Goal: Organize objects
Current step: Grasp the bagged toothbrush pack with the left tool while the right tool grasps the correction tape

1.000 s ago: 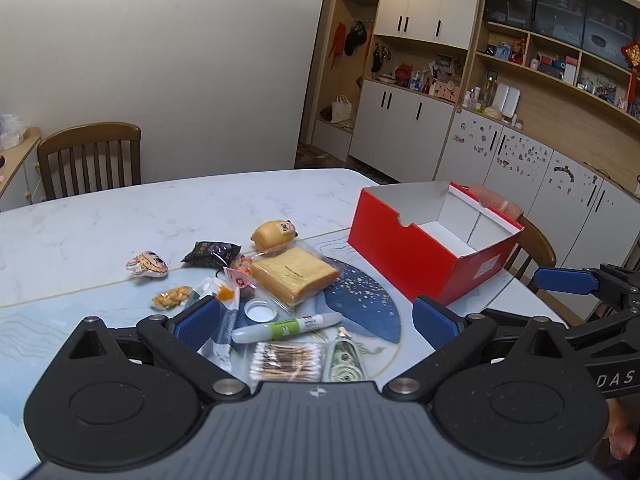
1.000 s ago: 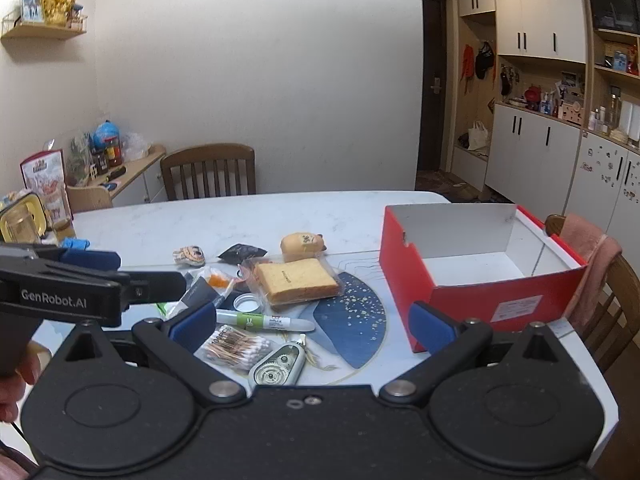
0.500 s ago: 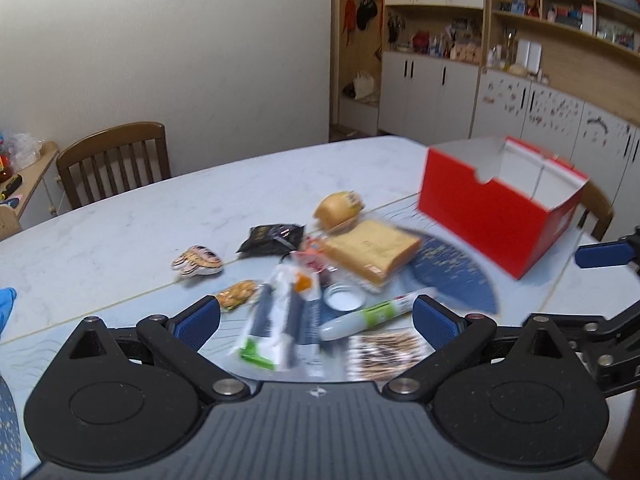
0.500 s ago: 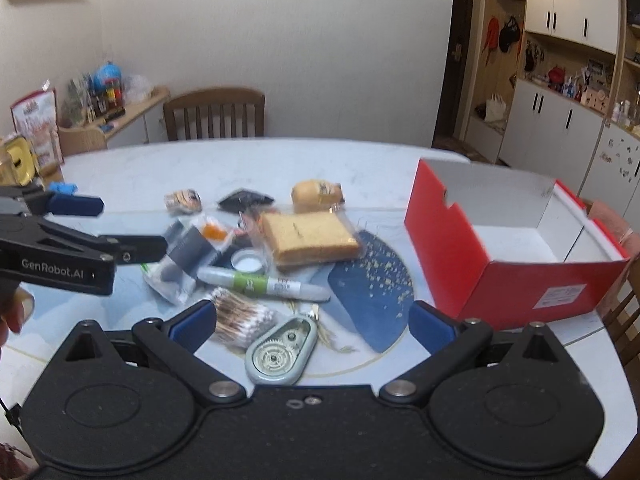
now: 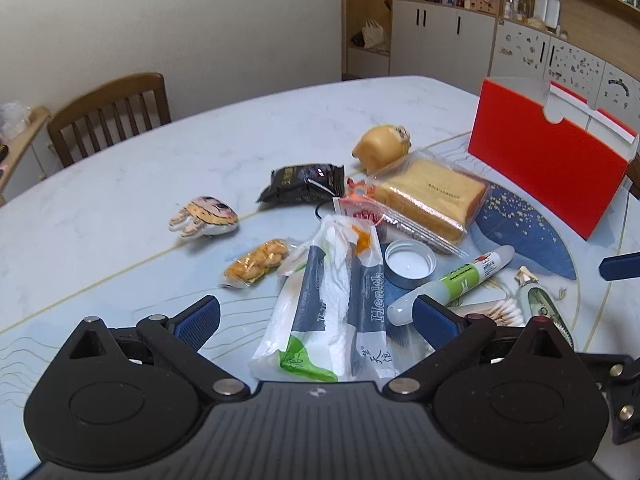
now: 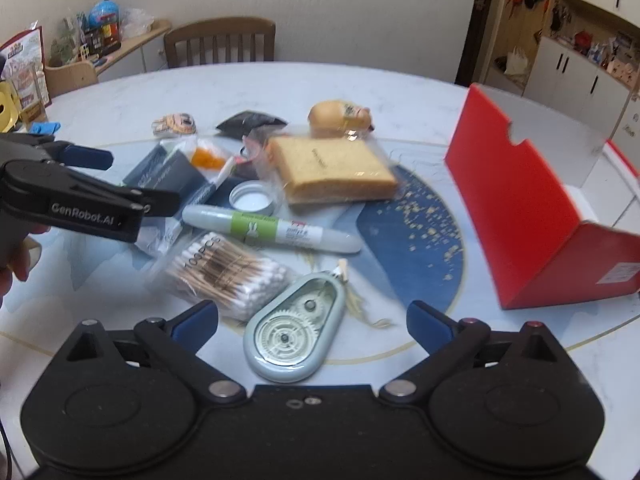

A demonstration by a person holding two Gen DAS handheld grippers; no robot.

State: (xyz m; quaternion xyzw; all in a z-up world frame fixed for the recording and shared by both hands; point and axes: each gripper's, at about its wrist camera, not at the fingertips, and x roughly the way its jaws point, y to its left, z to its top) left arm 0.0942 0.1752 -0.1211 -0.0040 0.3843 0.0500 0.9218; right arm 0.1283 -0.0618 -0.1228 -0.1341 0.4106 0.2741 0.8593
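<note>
Loose items lie on a marble table [image 5: 120,184]. My left gripper [image 5: 316,316] is open, low over a white and navy tissue pack [image 5: 340,304] that lies between its fingers. My right gripper [image 6: 312,316] is open above a grey correction-tape dispenser [image 6: 296,336], beside a cotton swab pack [image 6: 224,268]. A green-labelled marker [image 6: 272,230], a metal lid [image 6: 252,198], bagged bread [image 6: 332,168] and an open red box [image 6: 532,208] are further out. The left gripper also shows in the right wrist view [image 6: 104,184].
A small bun [image 5: 384,146], a black sachet [image 5: 304,184], a cartoon-face packet [image 5: 204,216] and an orange snack packet [image 5: 256,262] lie behind the pile. A wooden chair [image 5: 108,116] stands at the far edge. Cabinets line the right wall.
Both grippers have moved down and forward toward the pile. The left one has swung left and now straddles the tissue pack. The right one now hovers over the tape dispenser.
</note>
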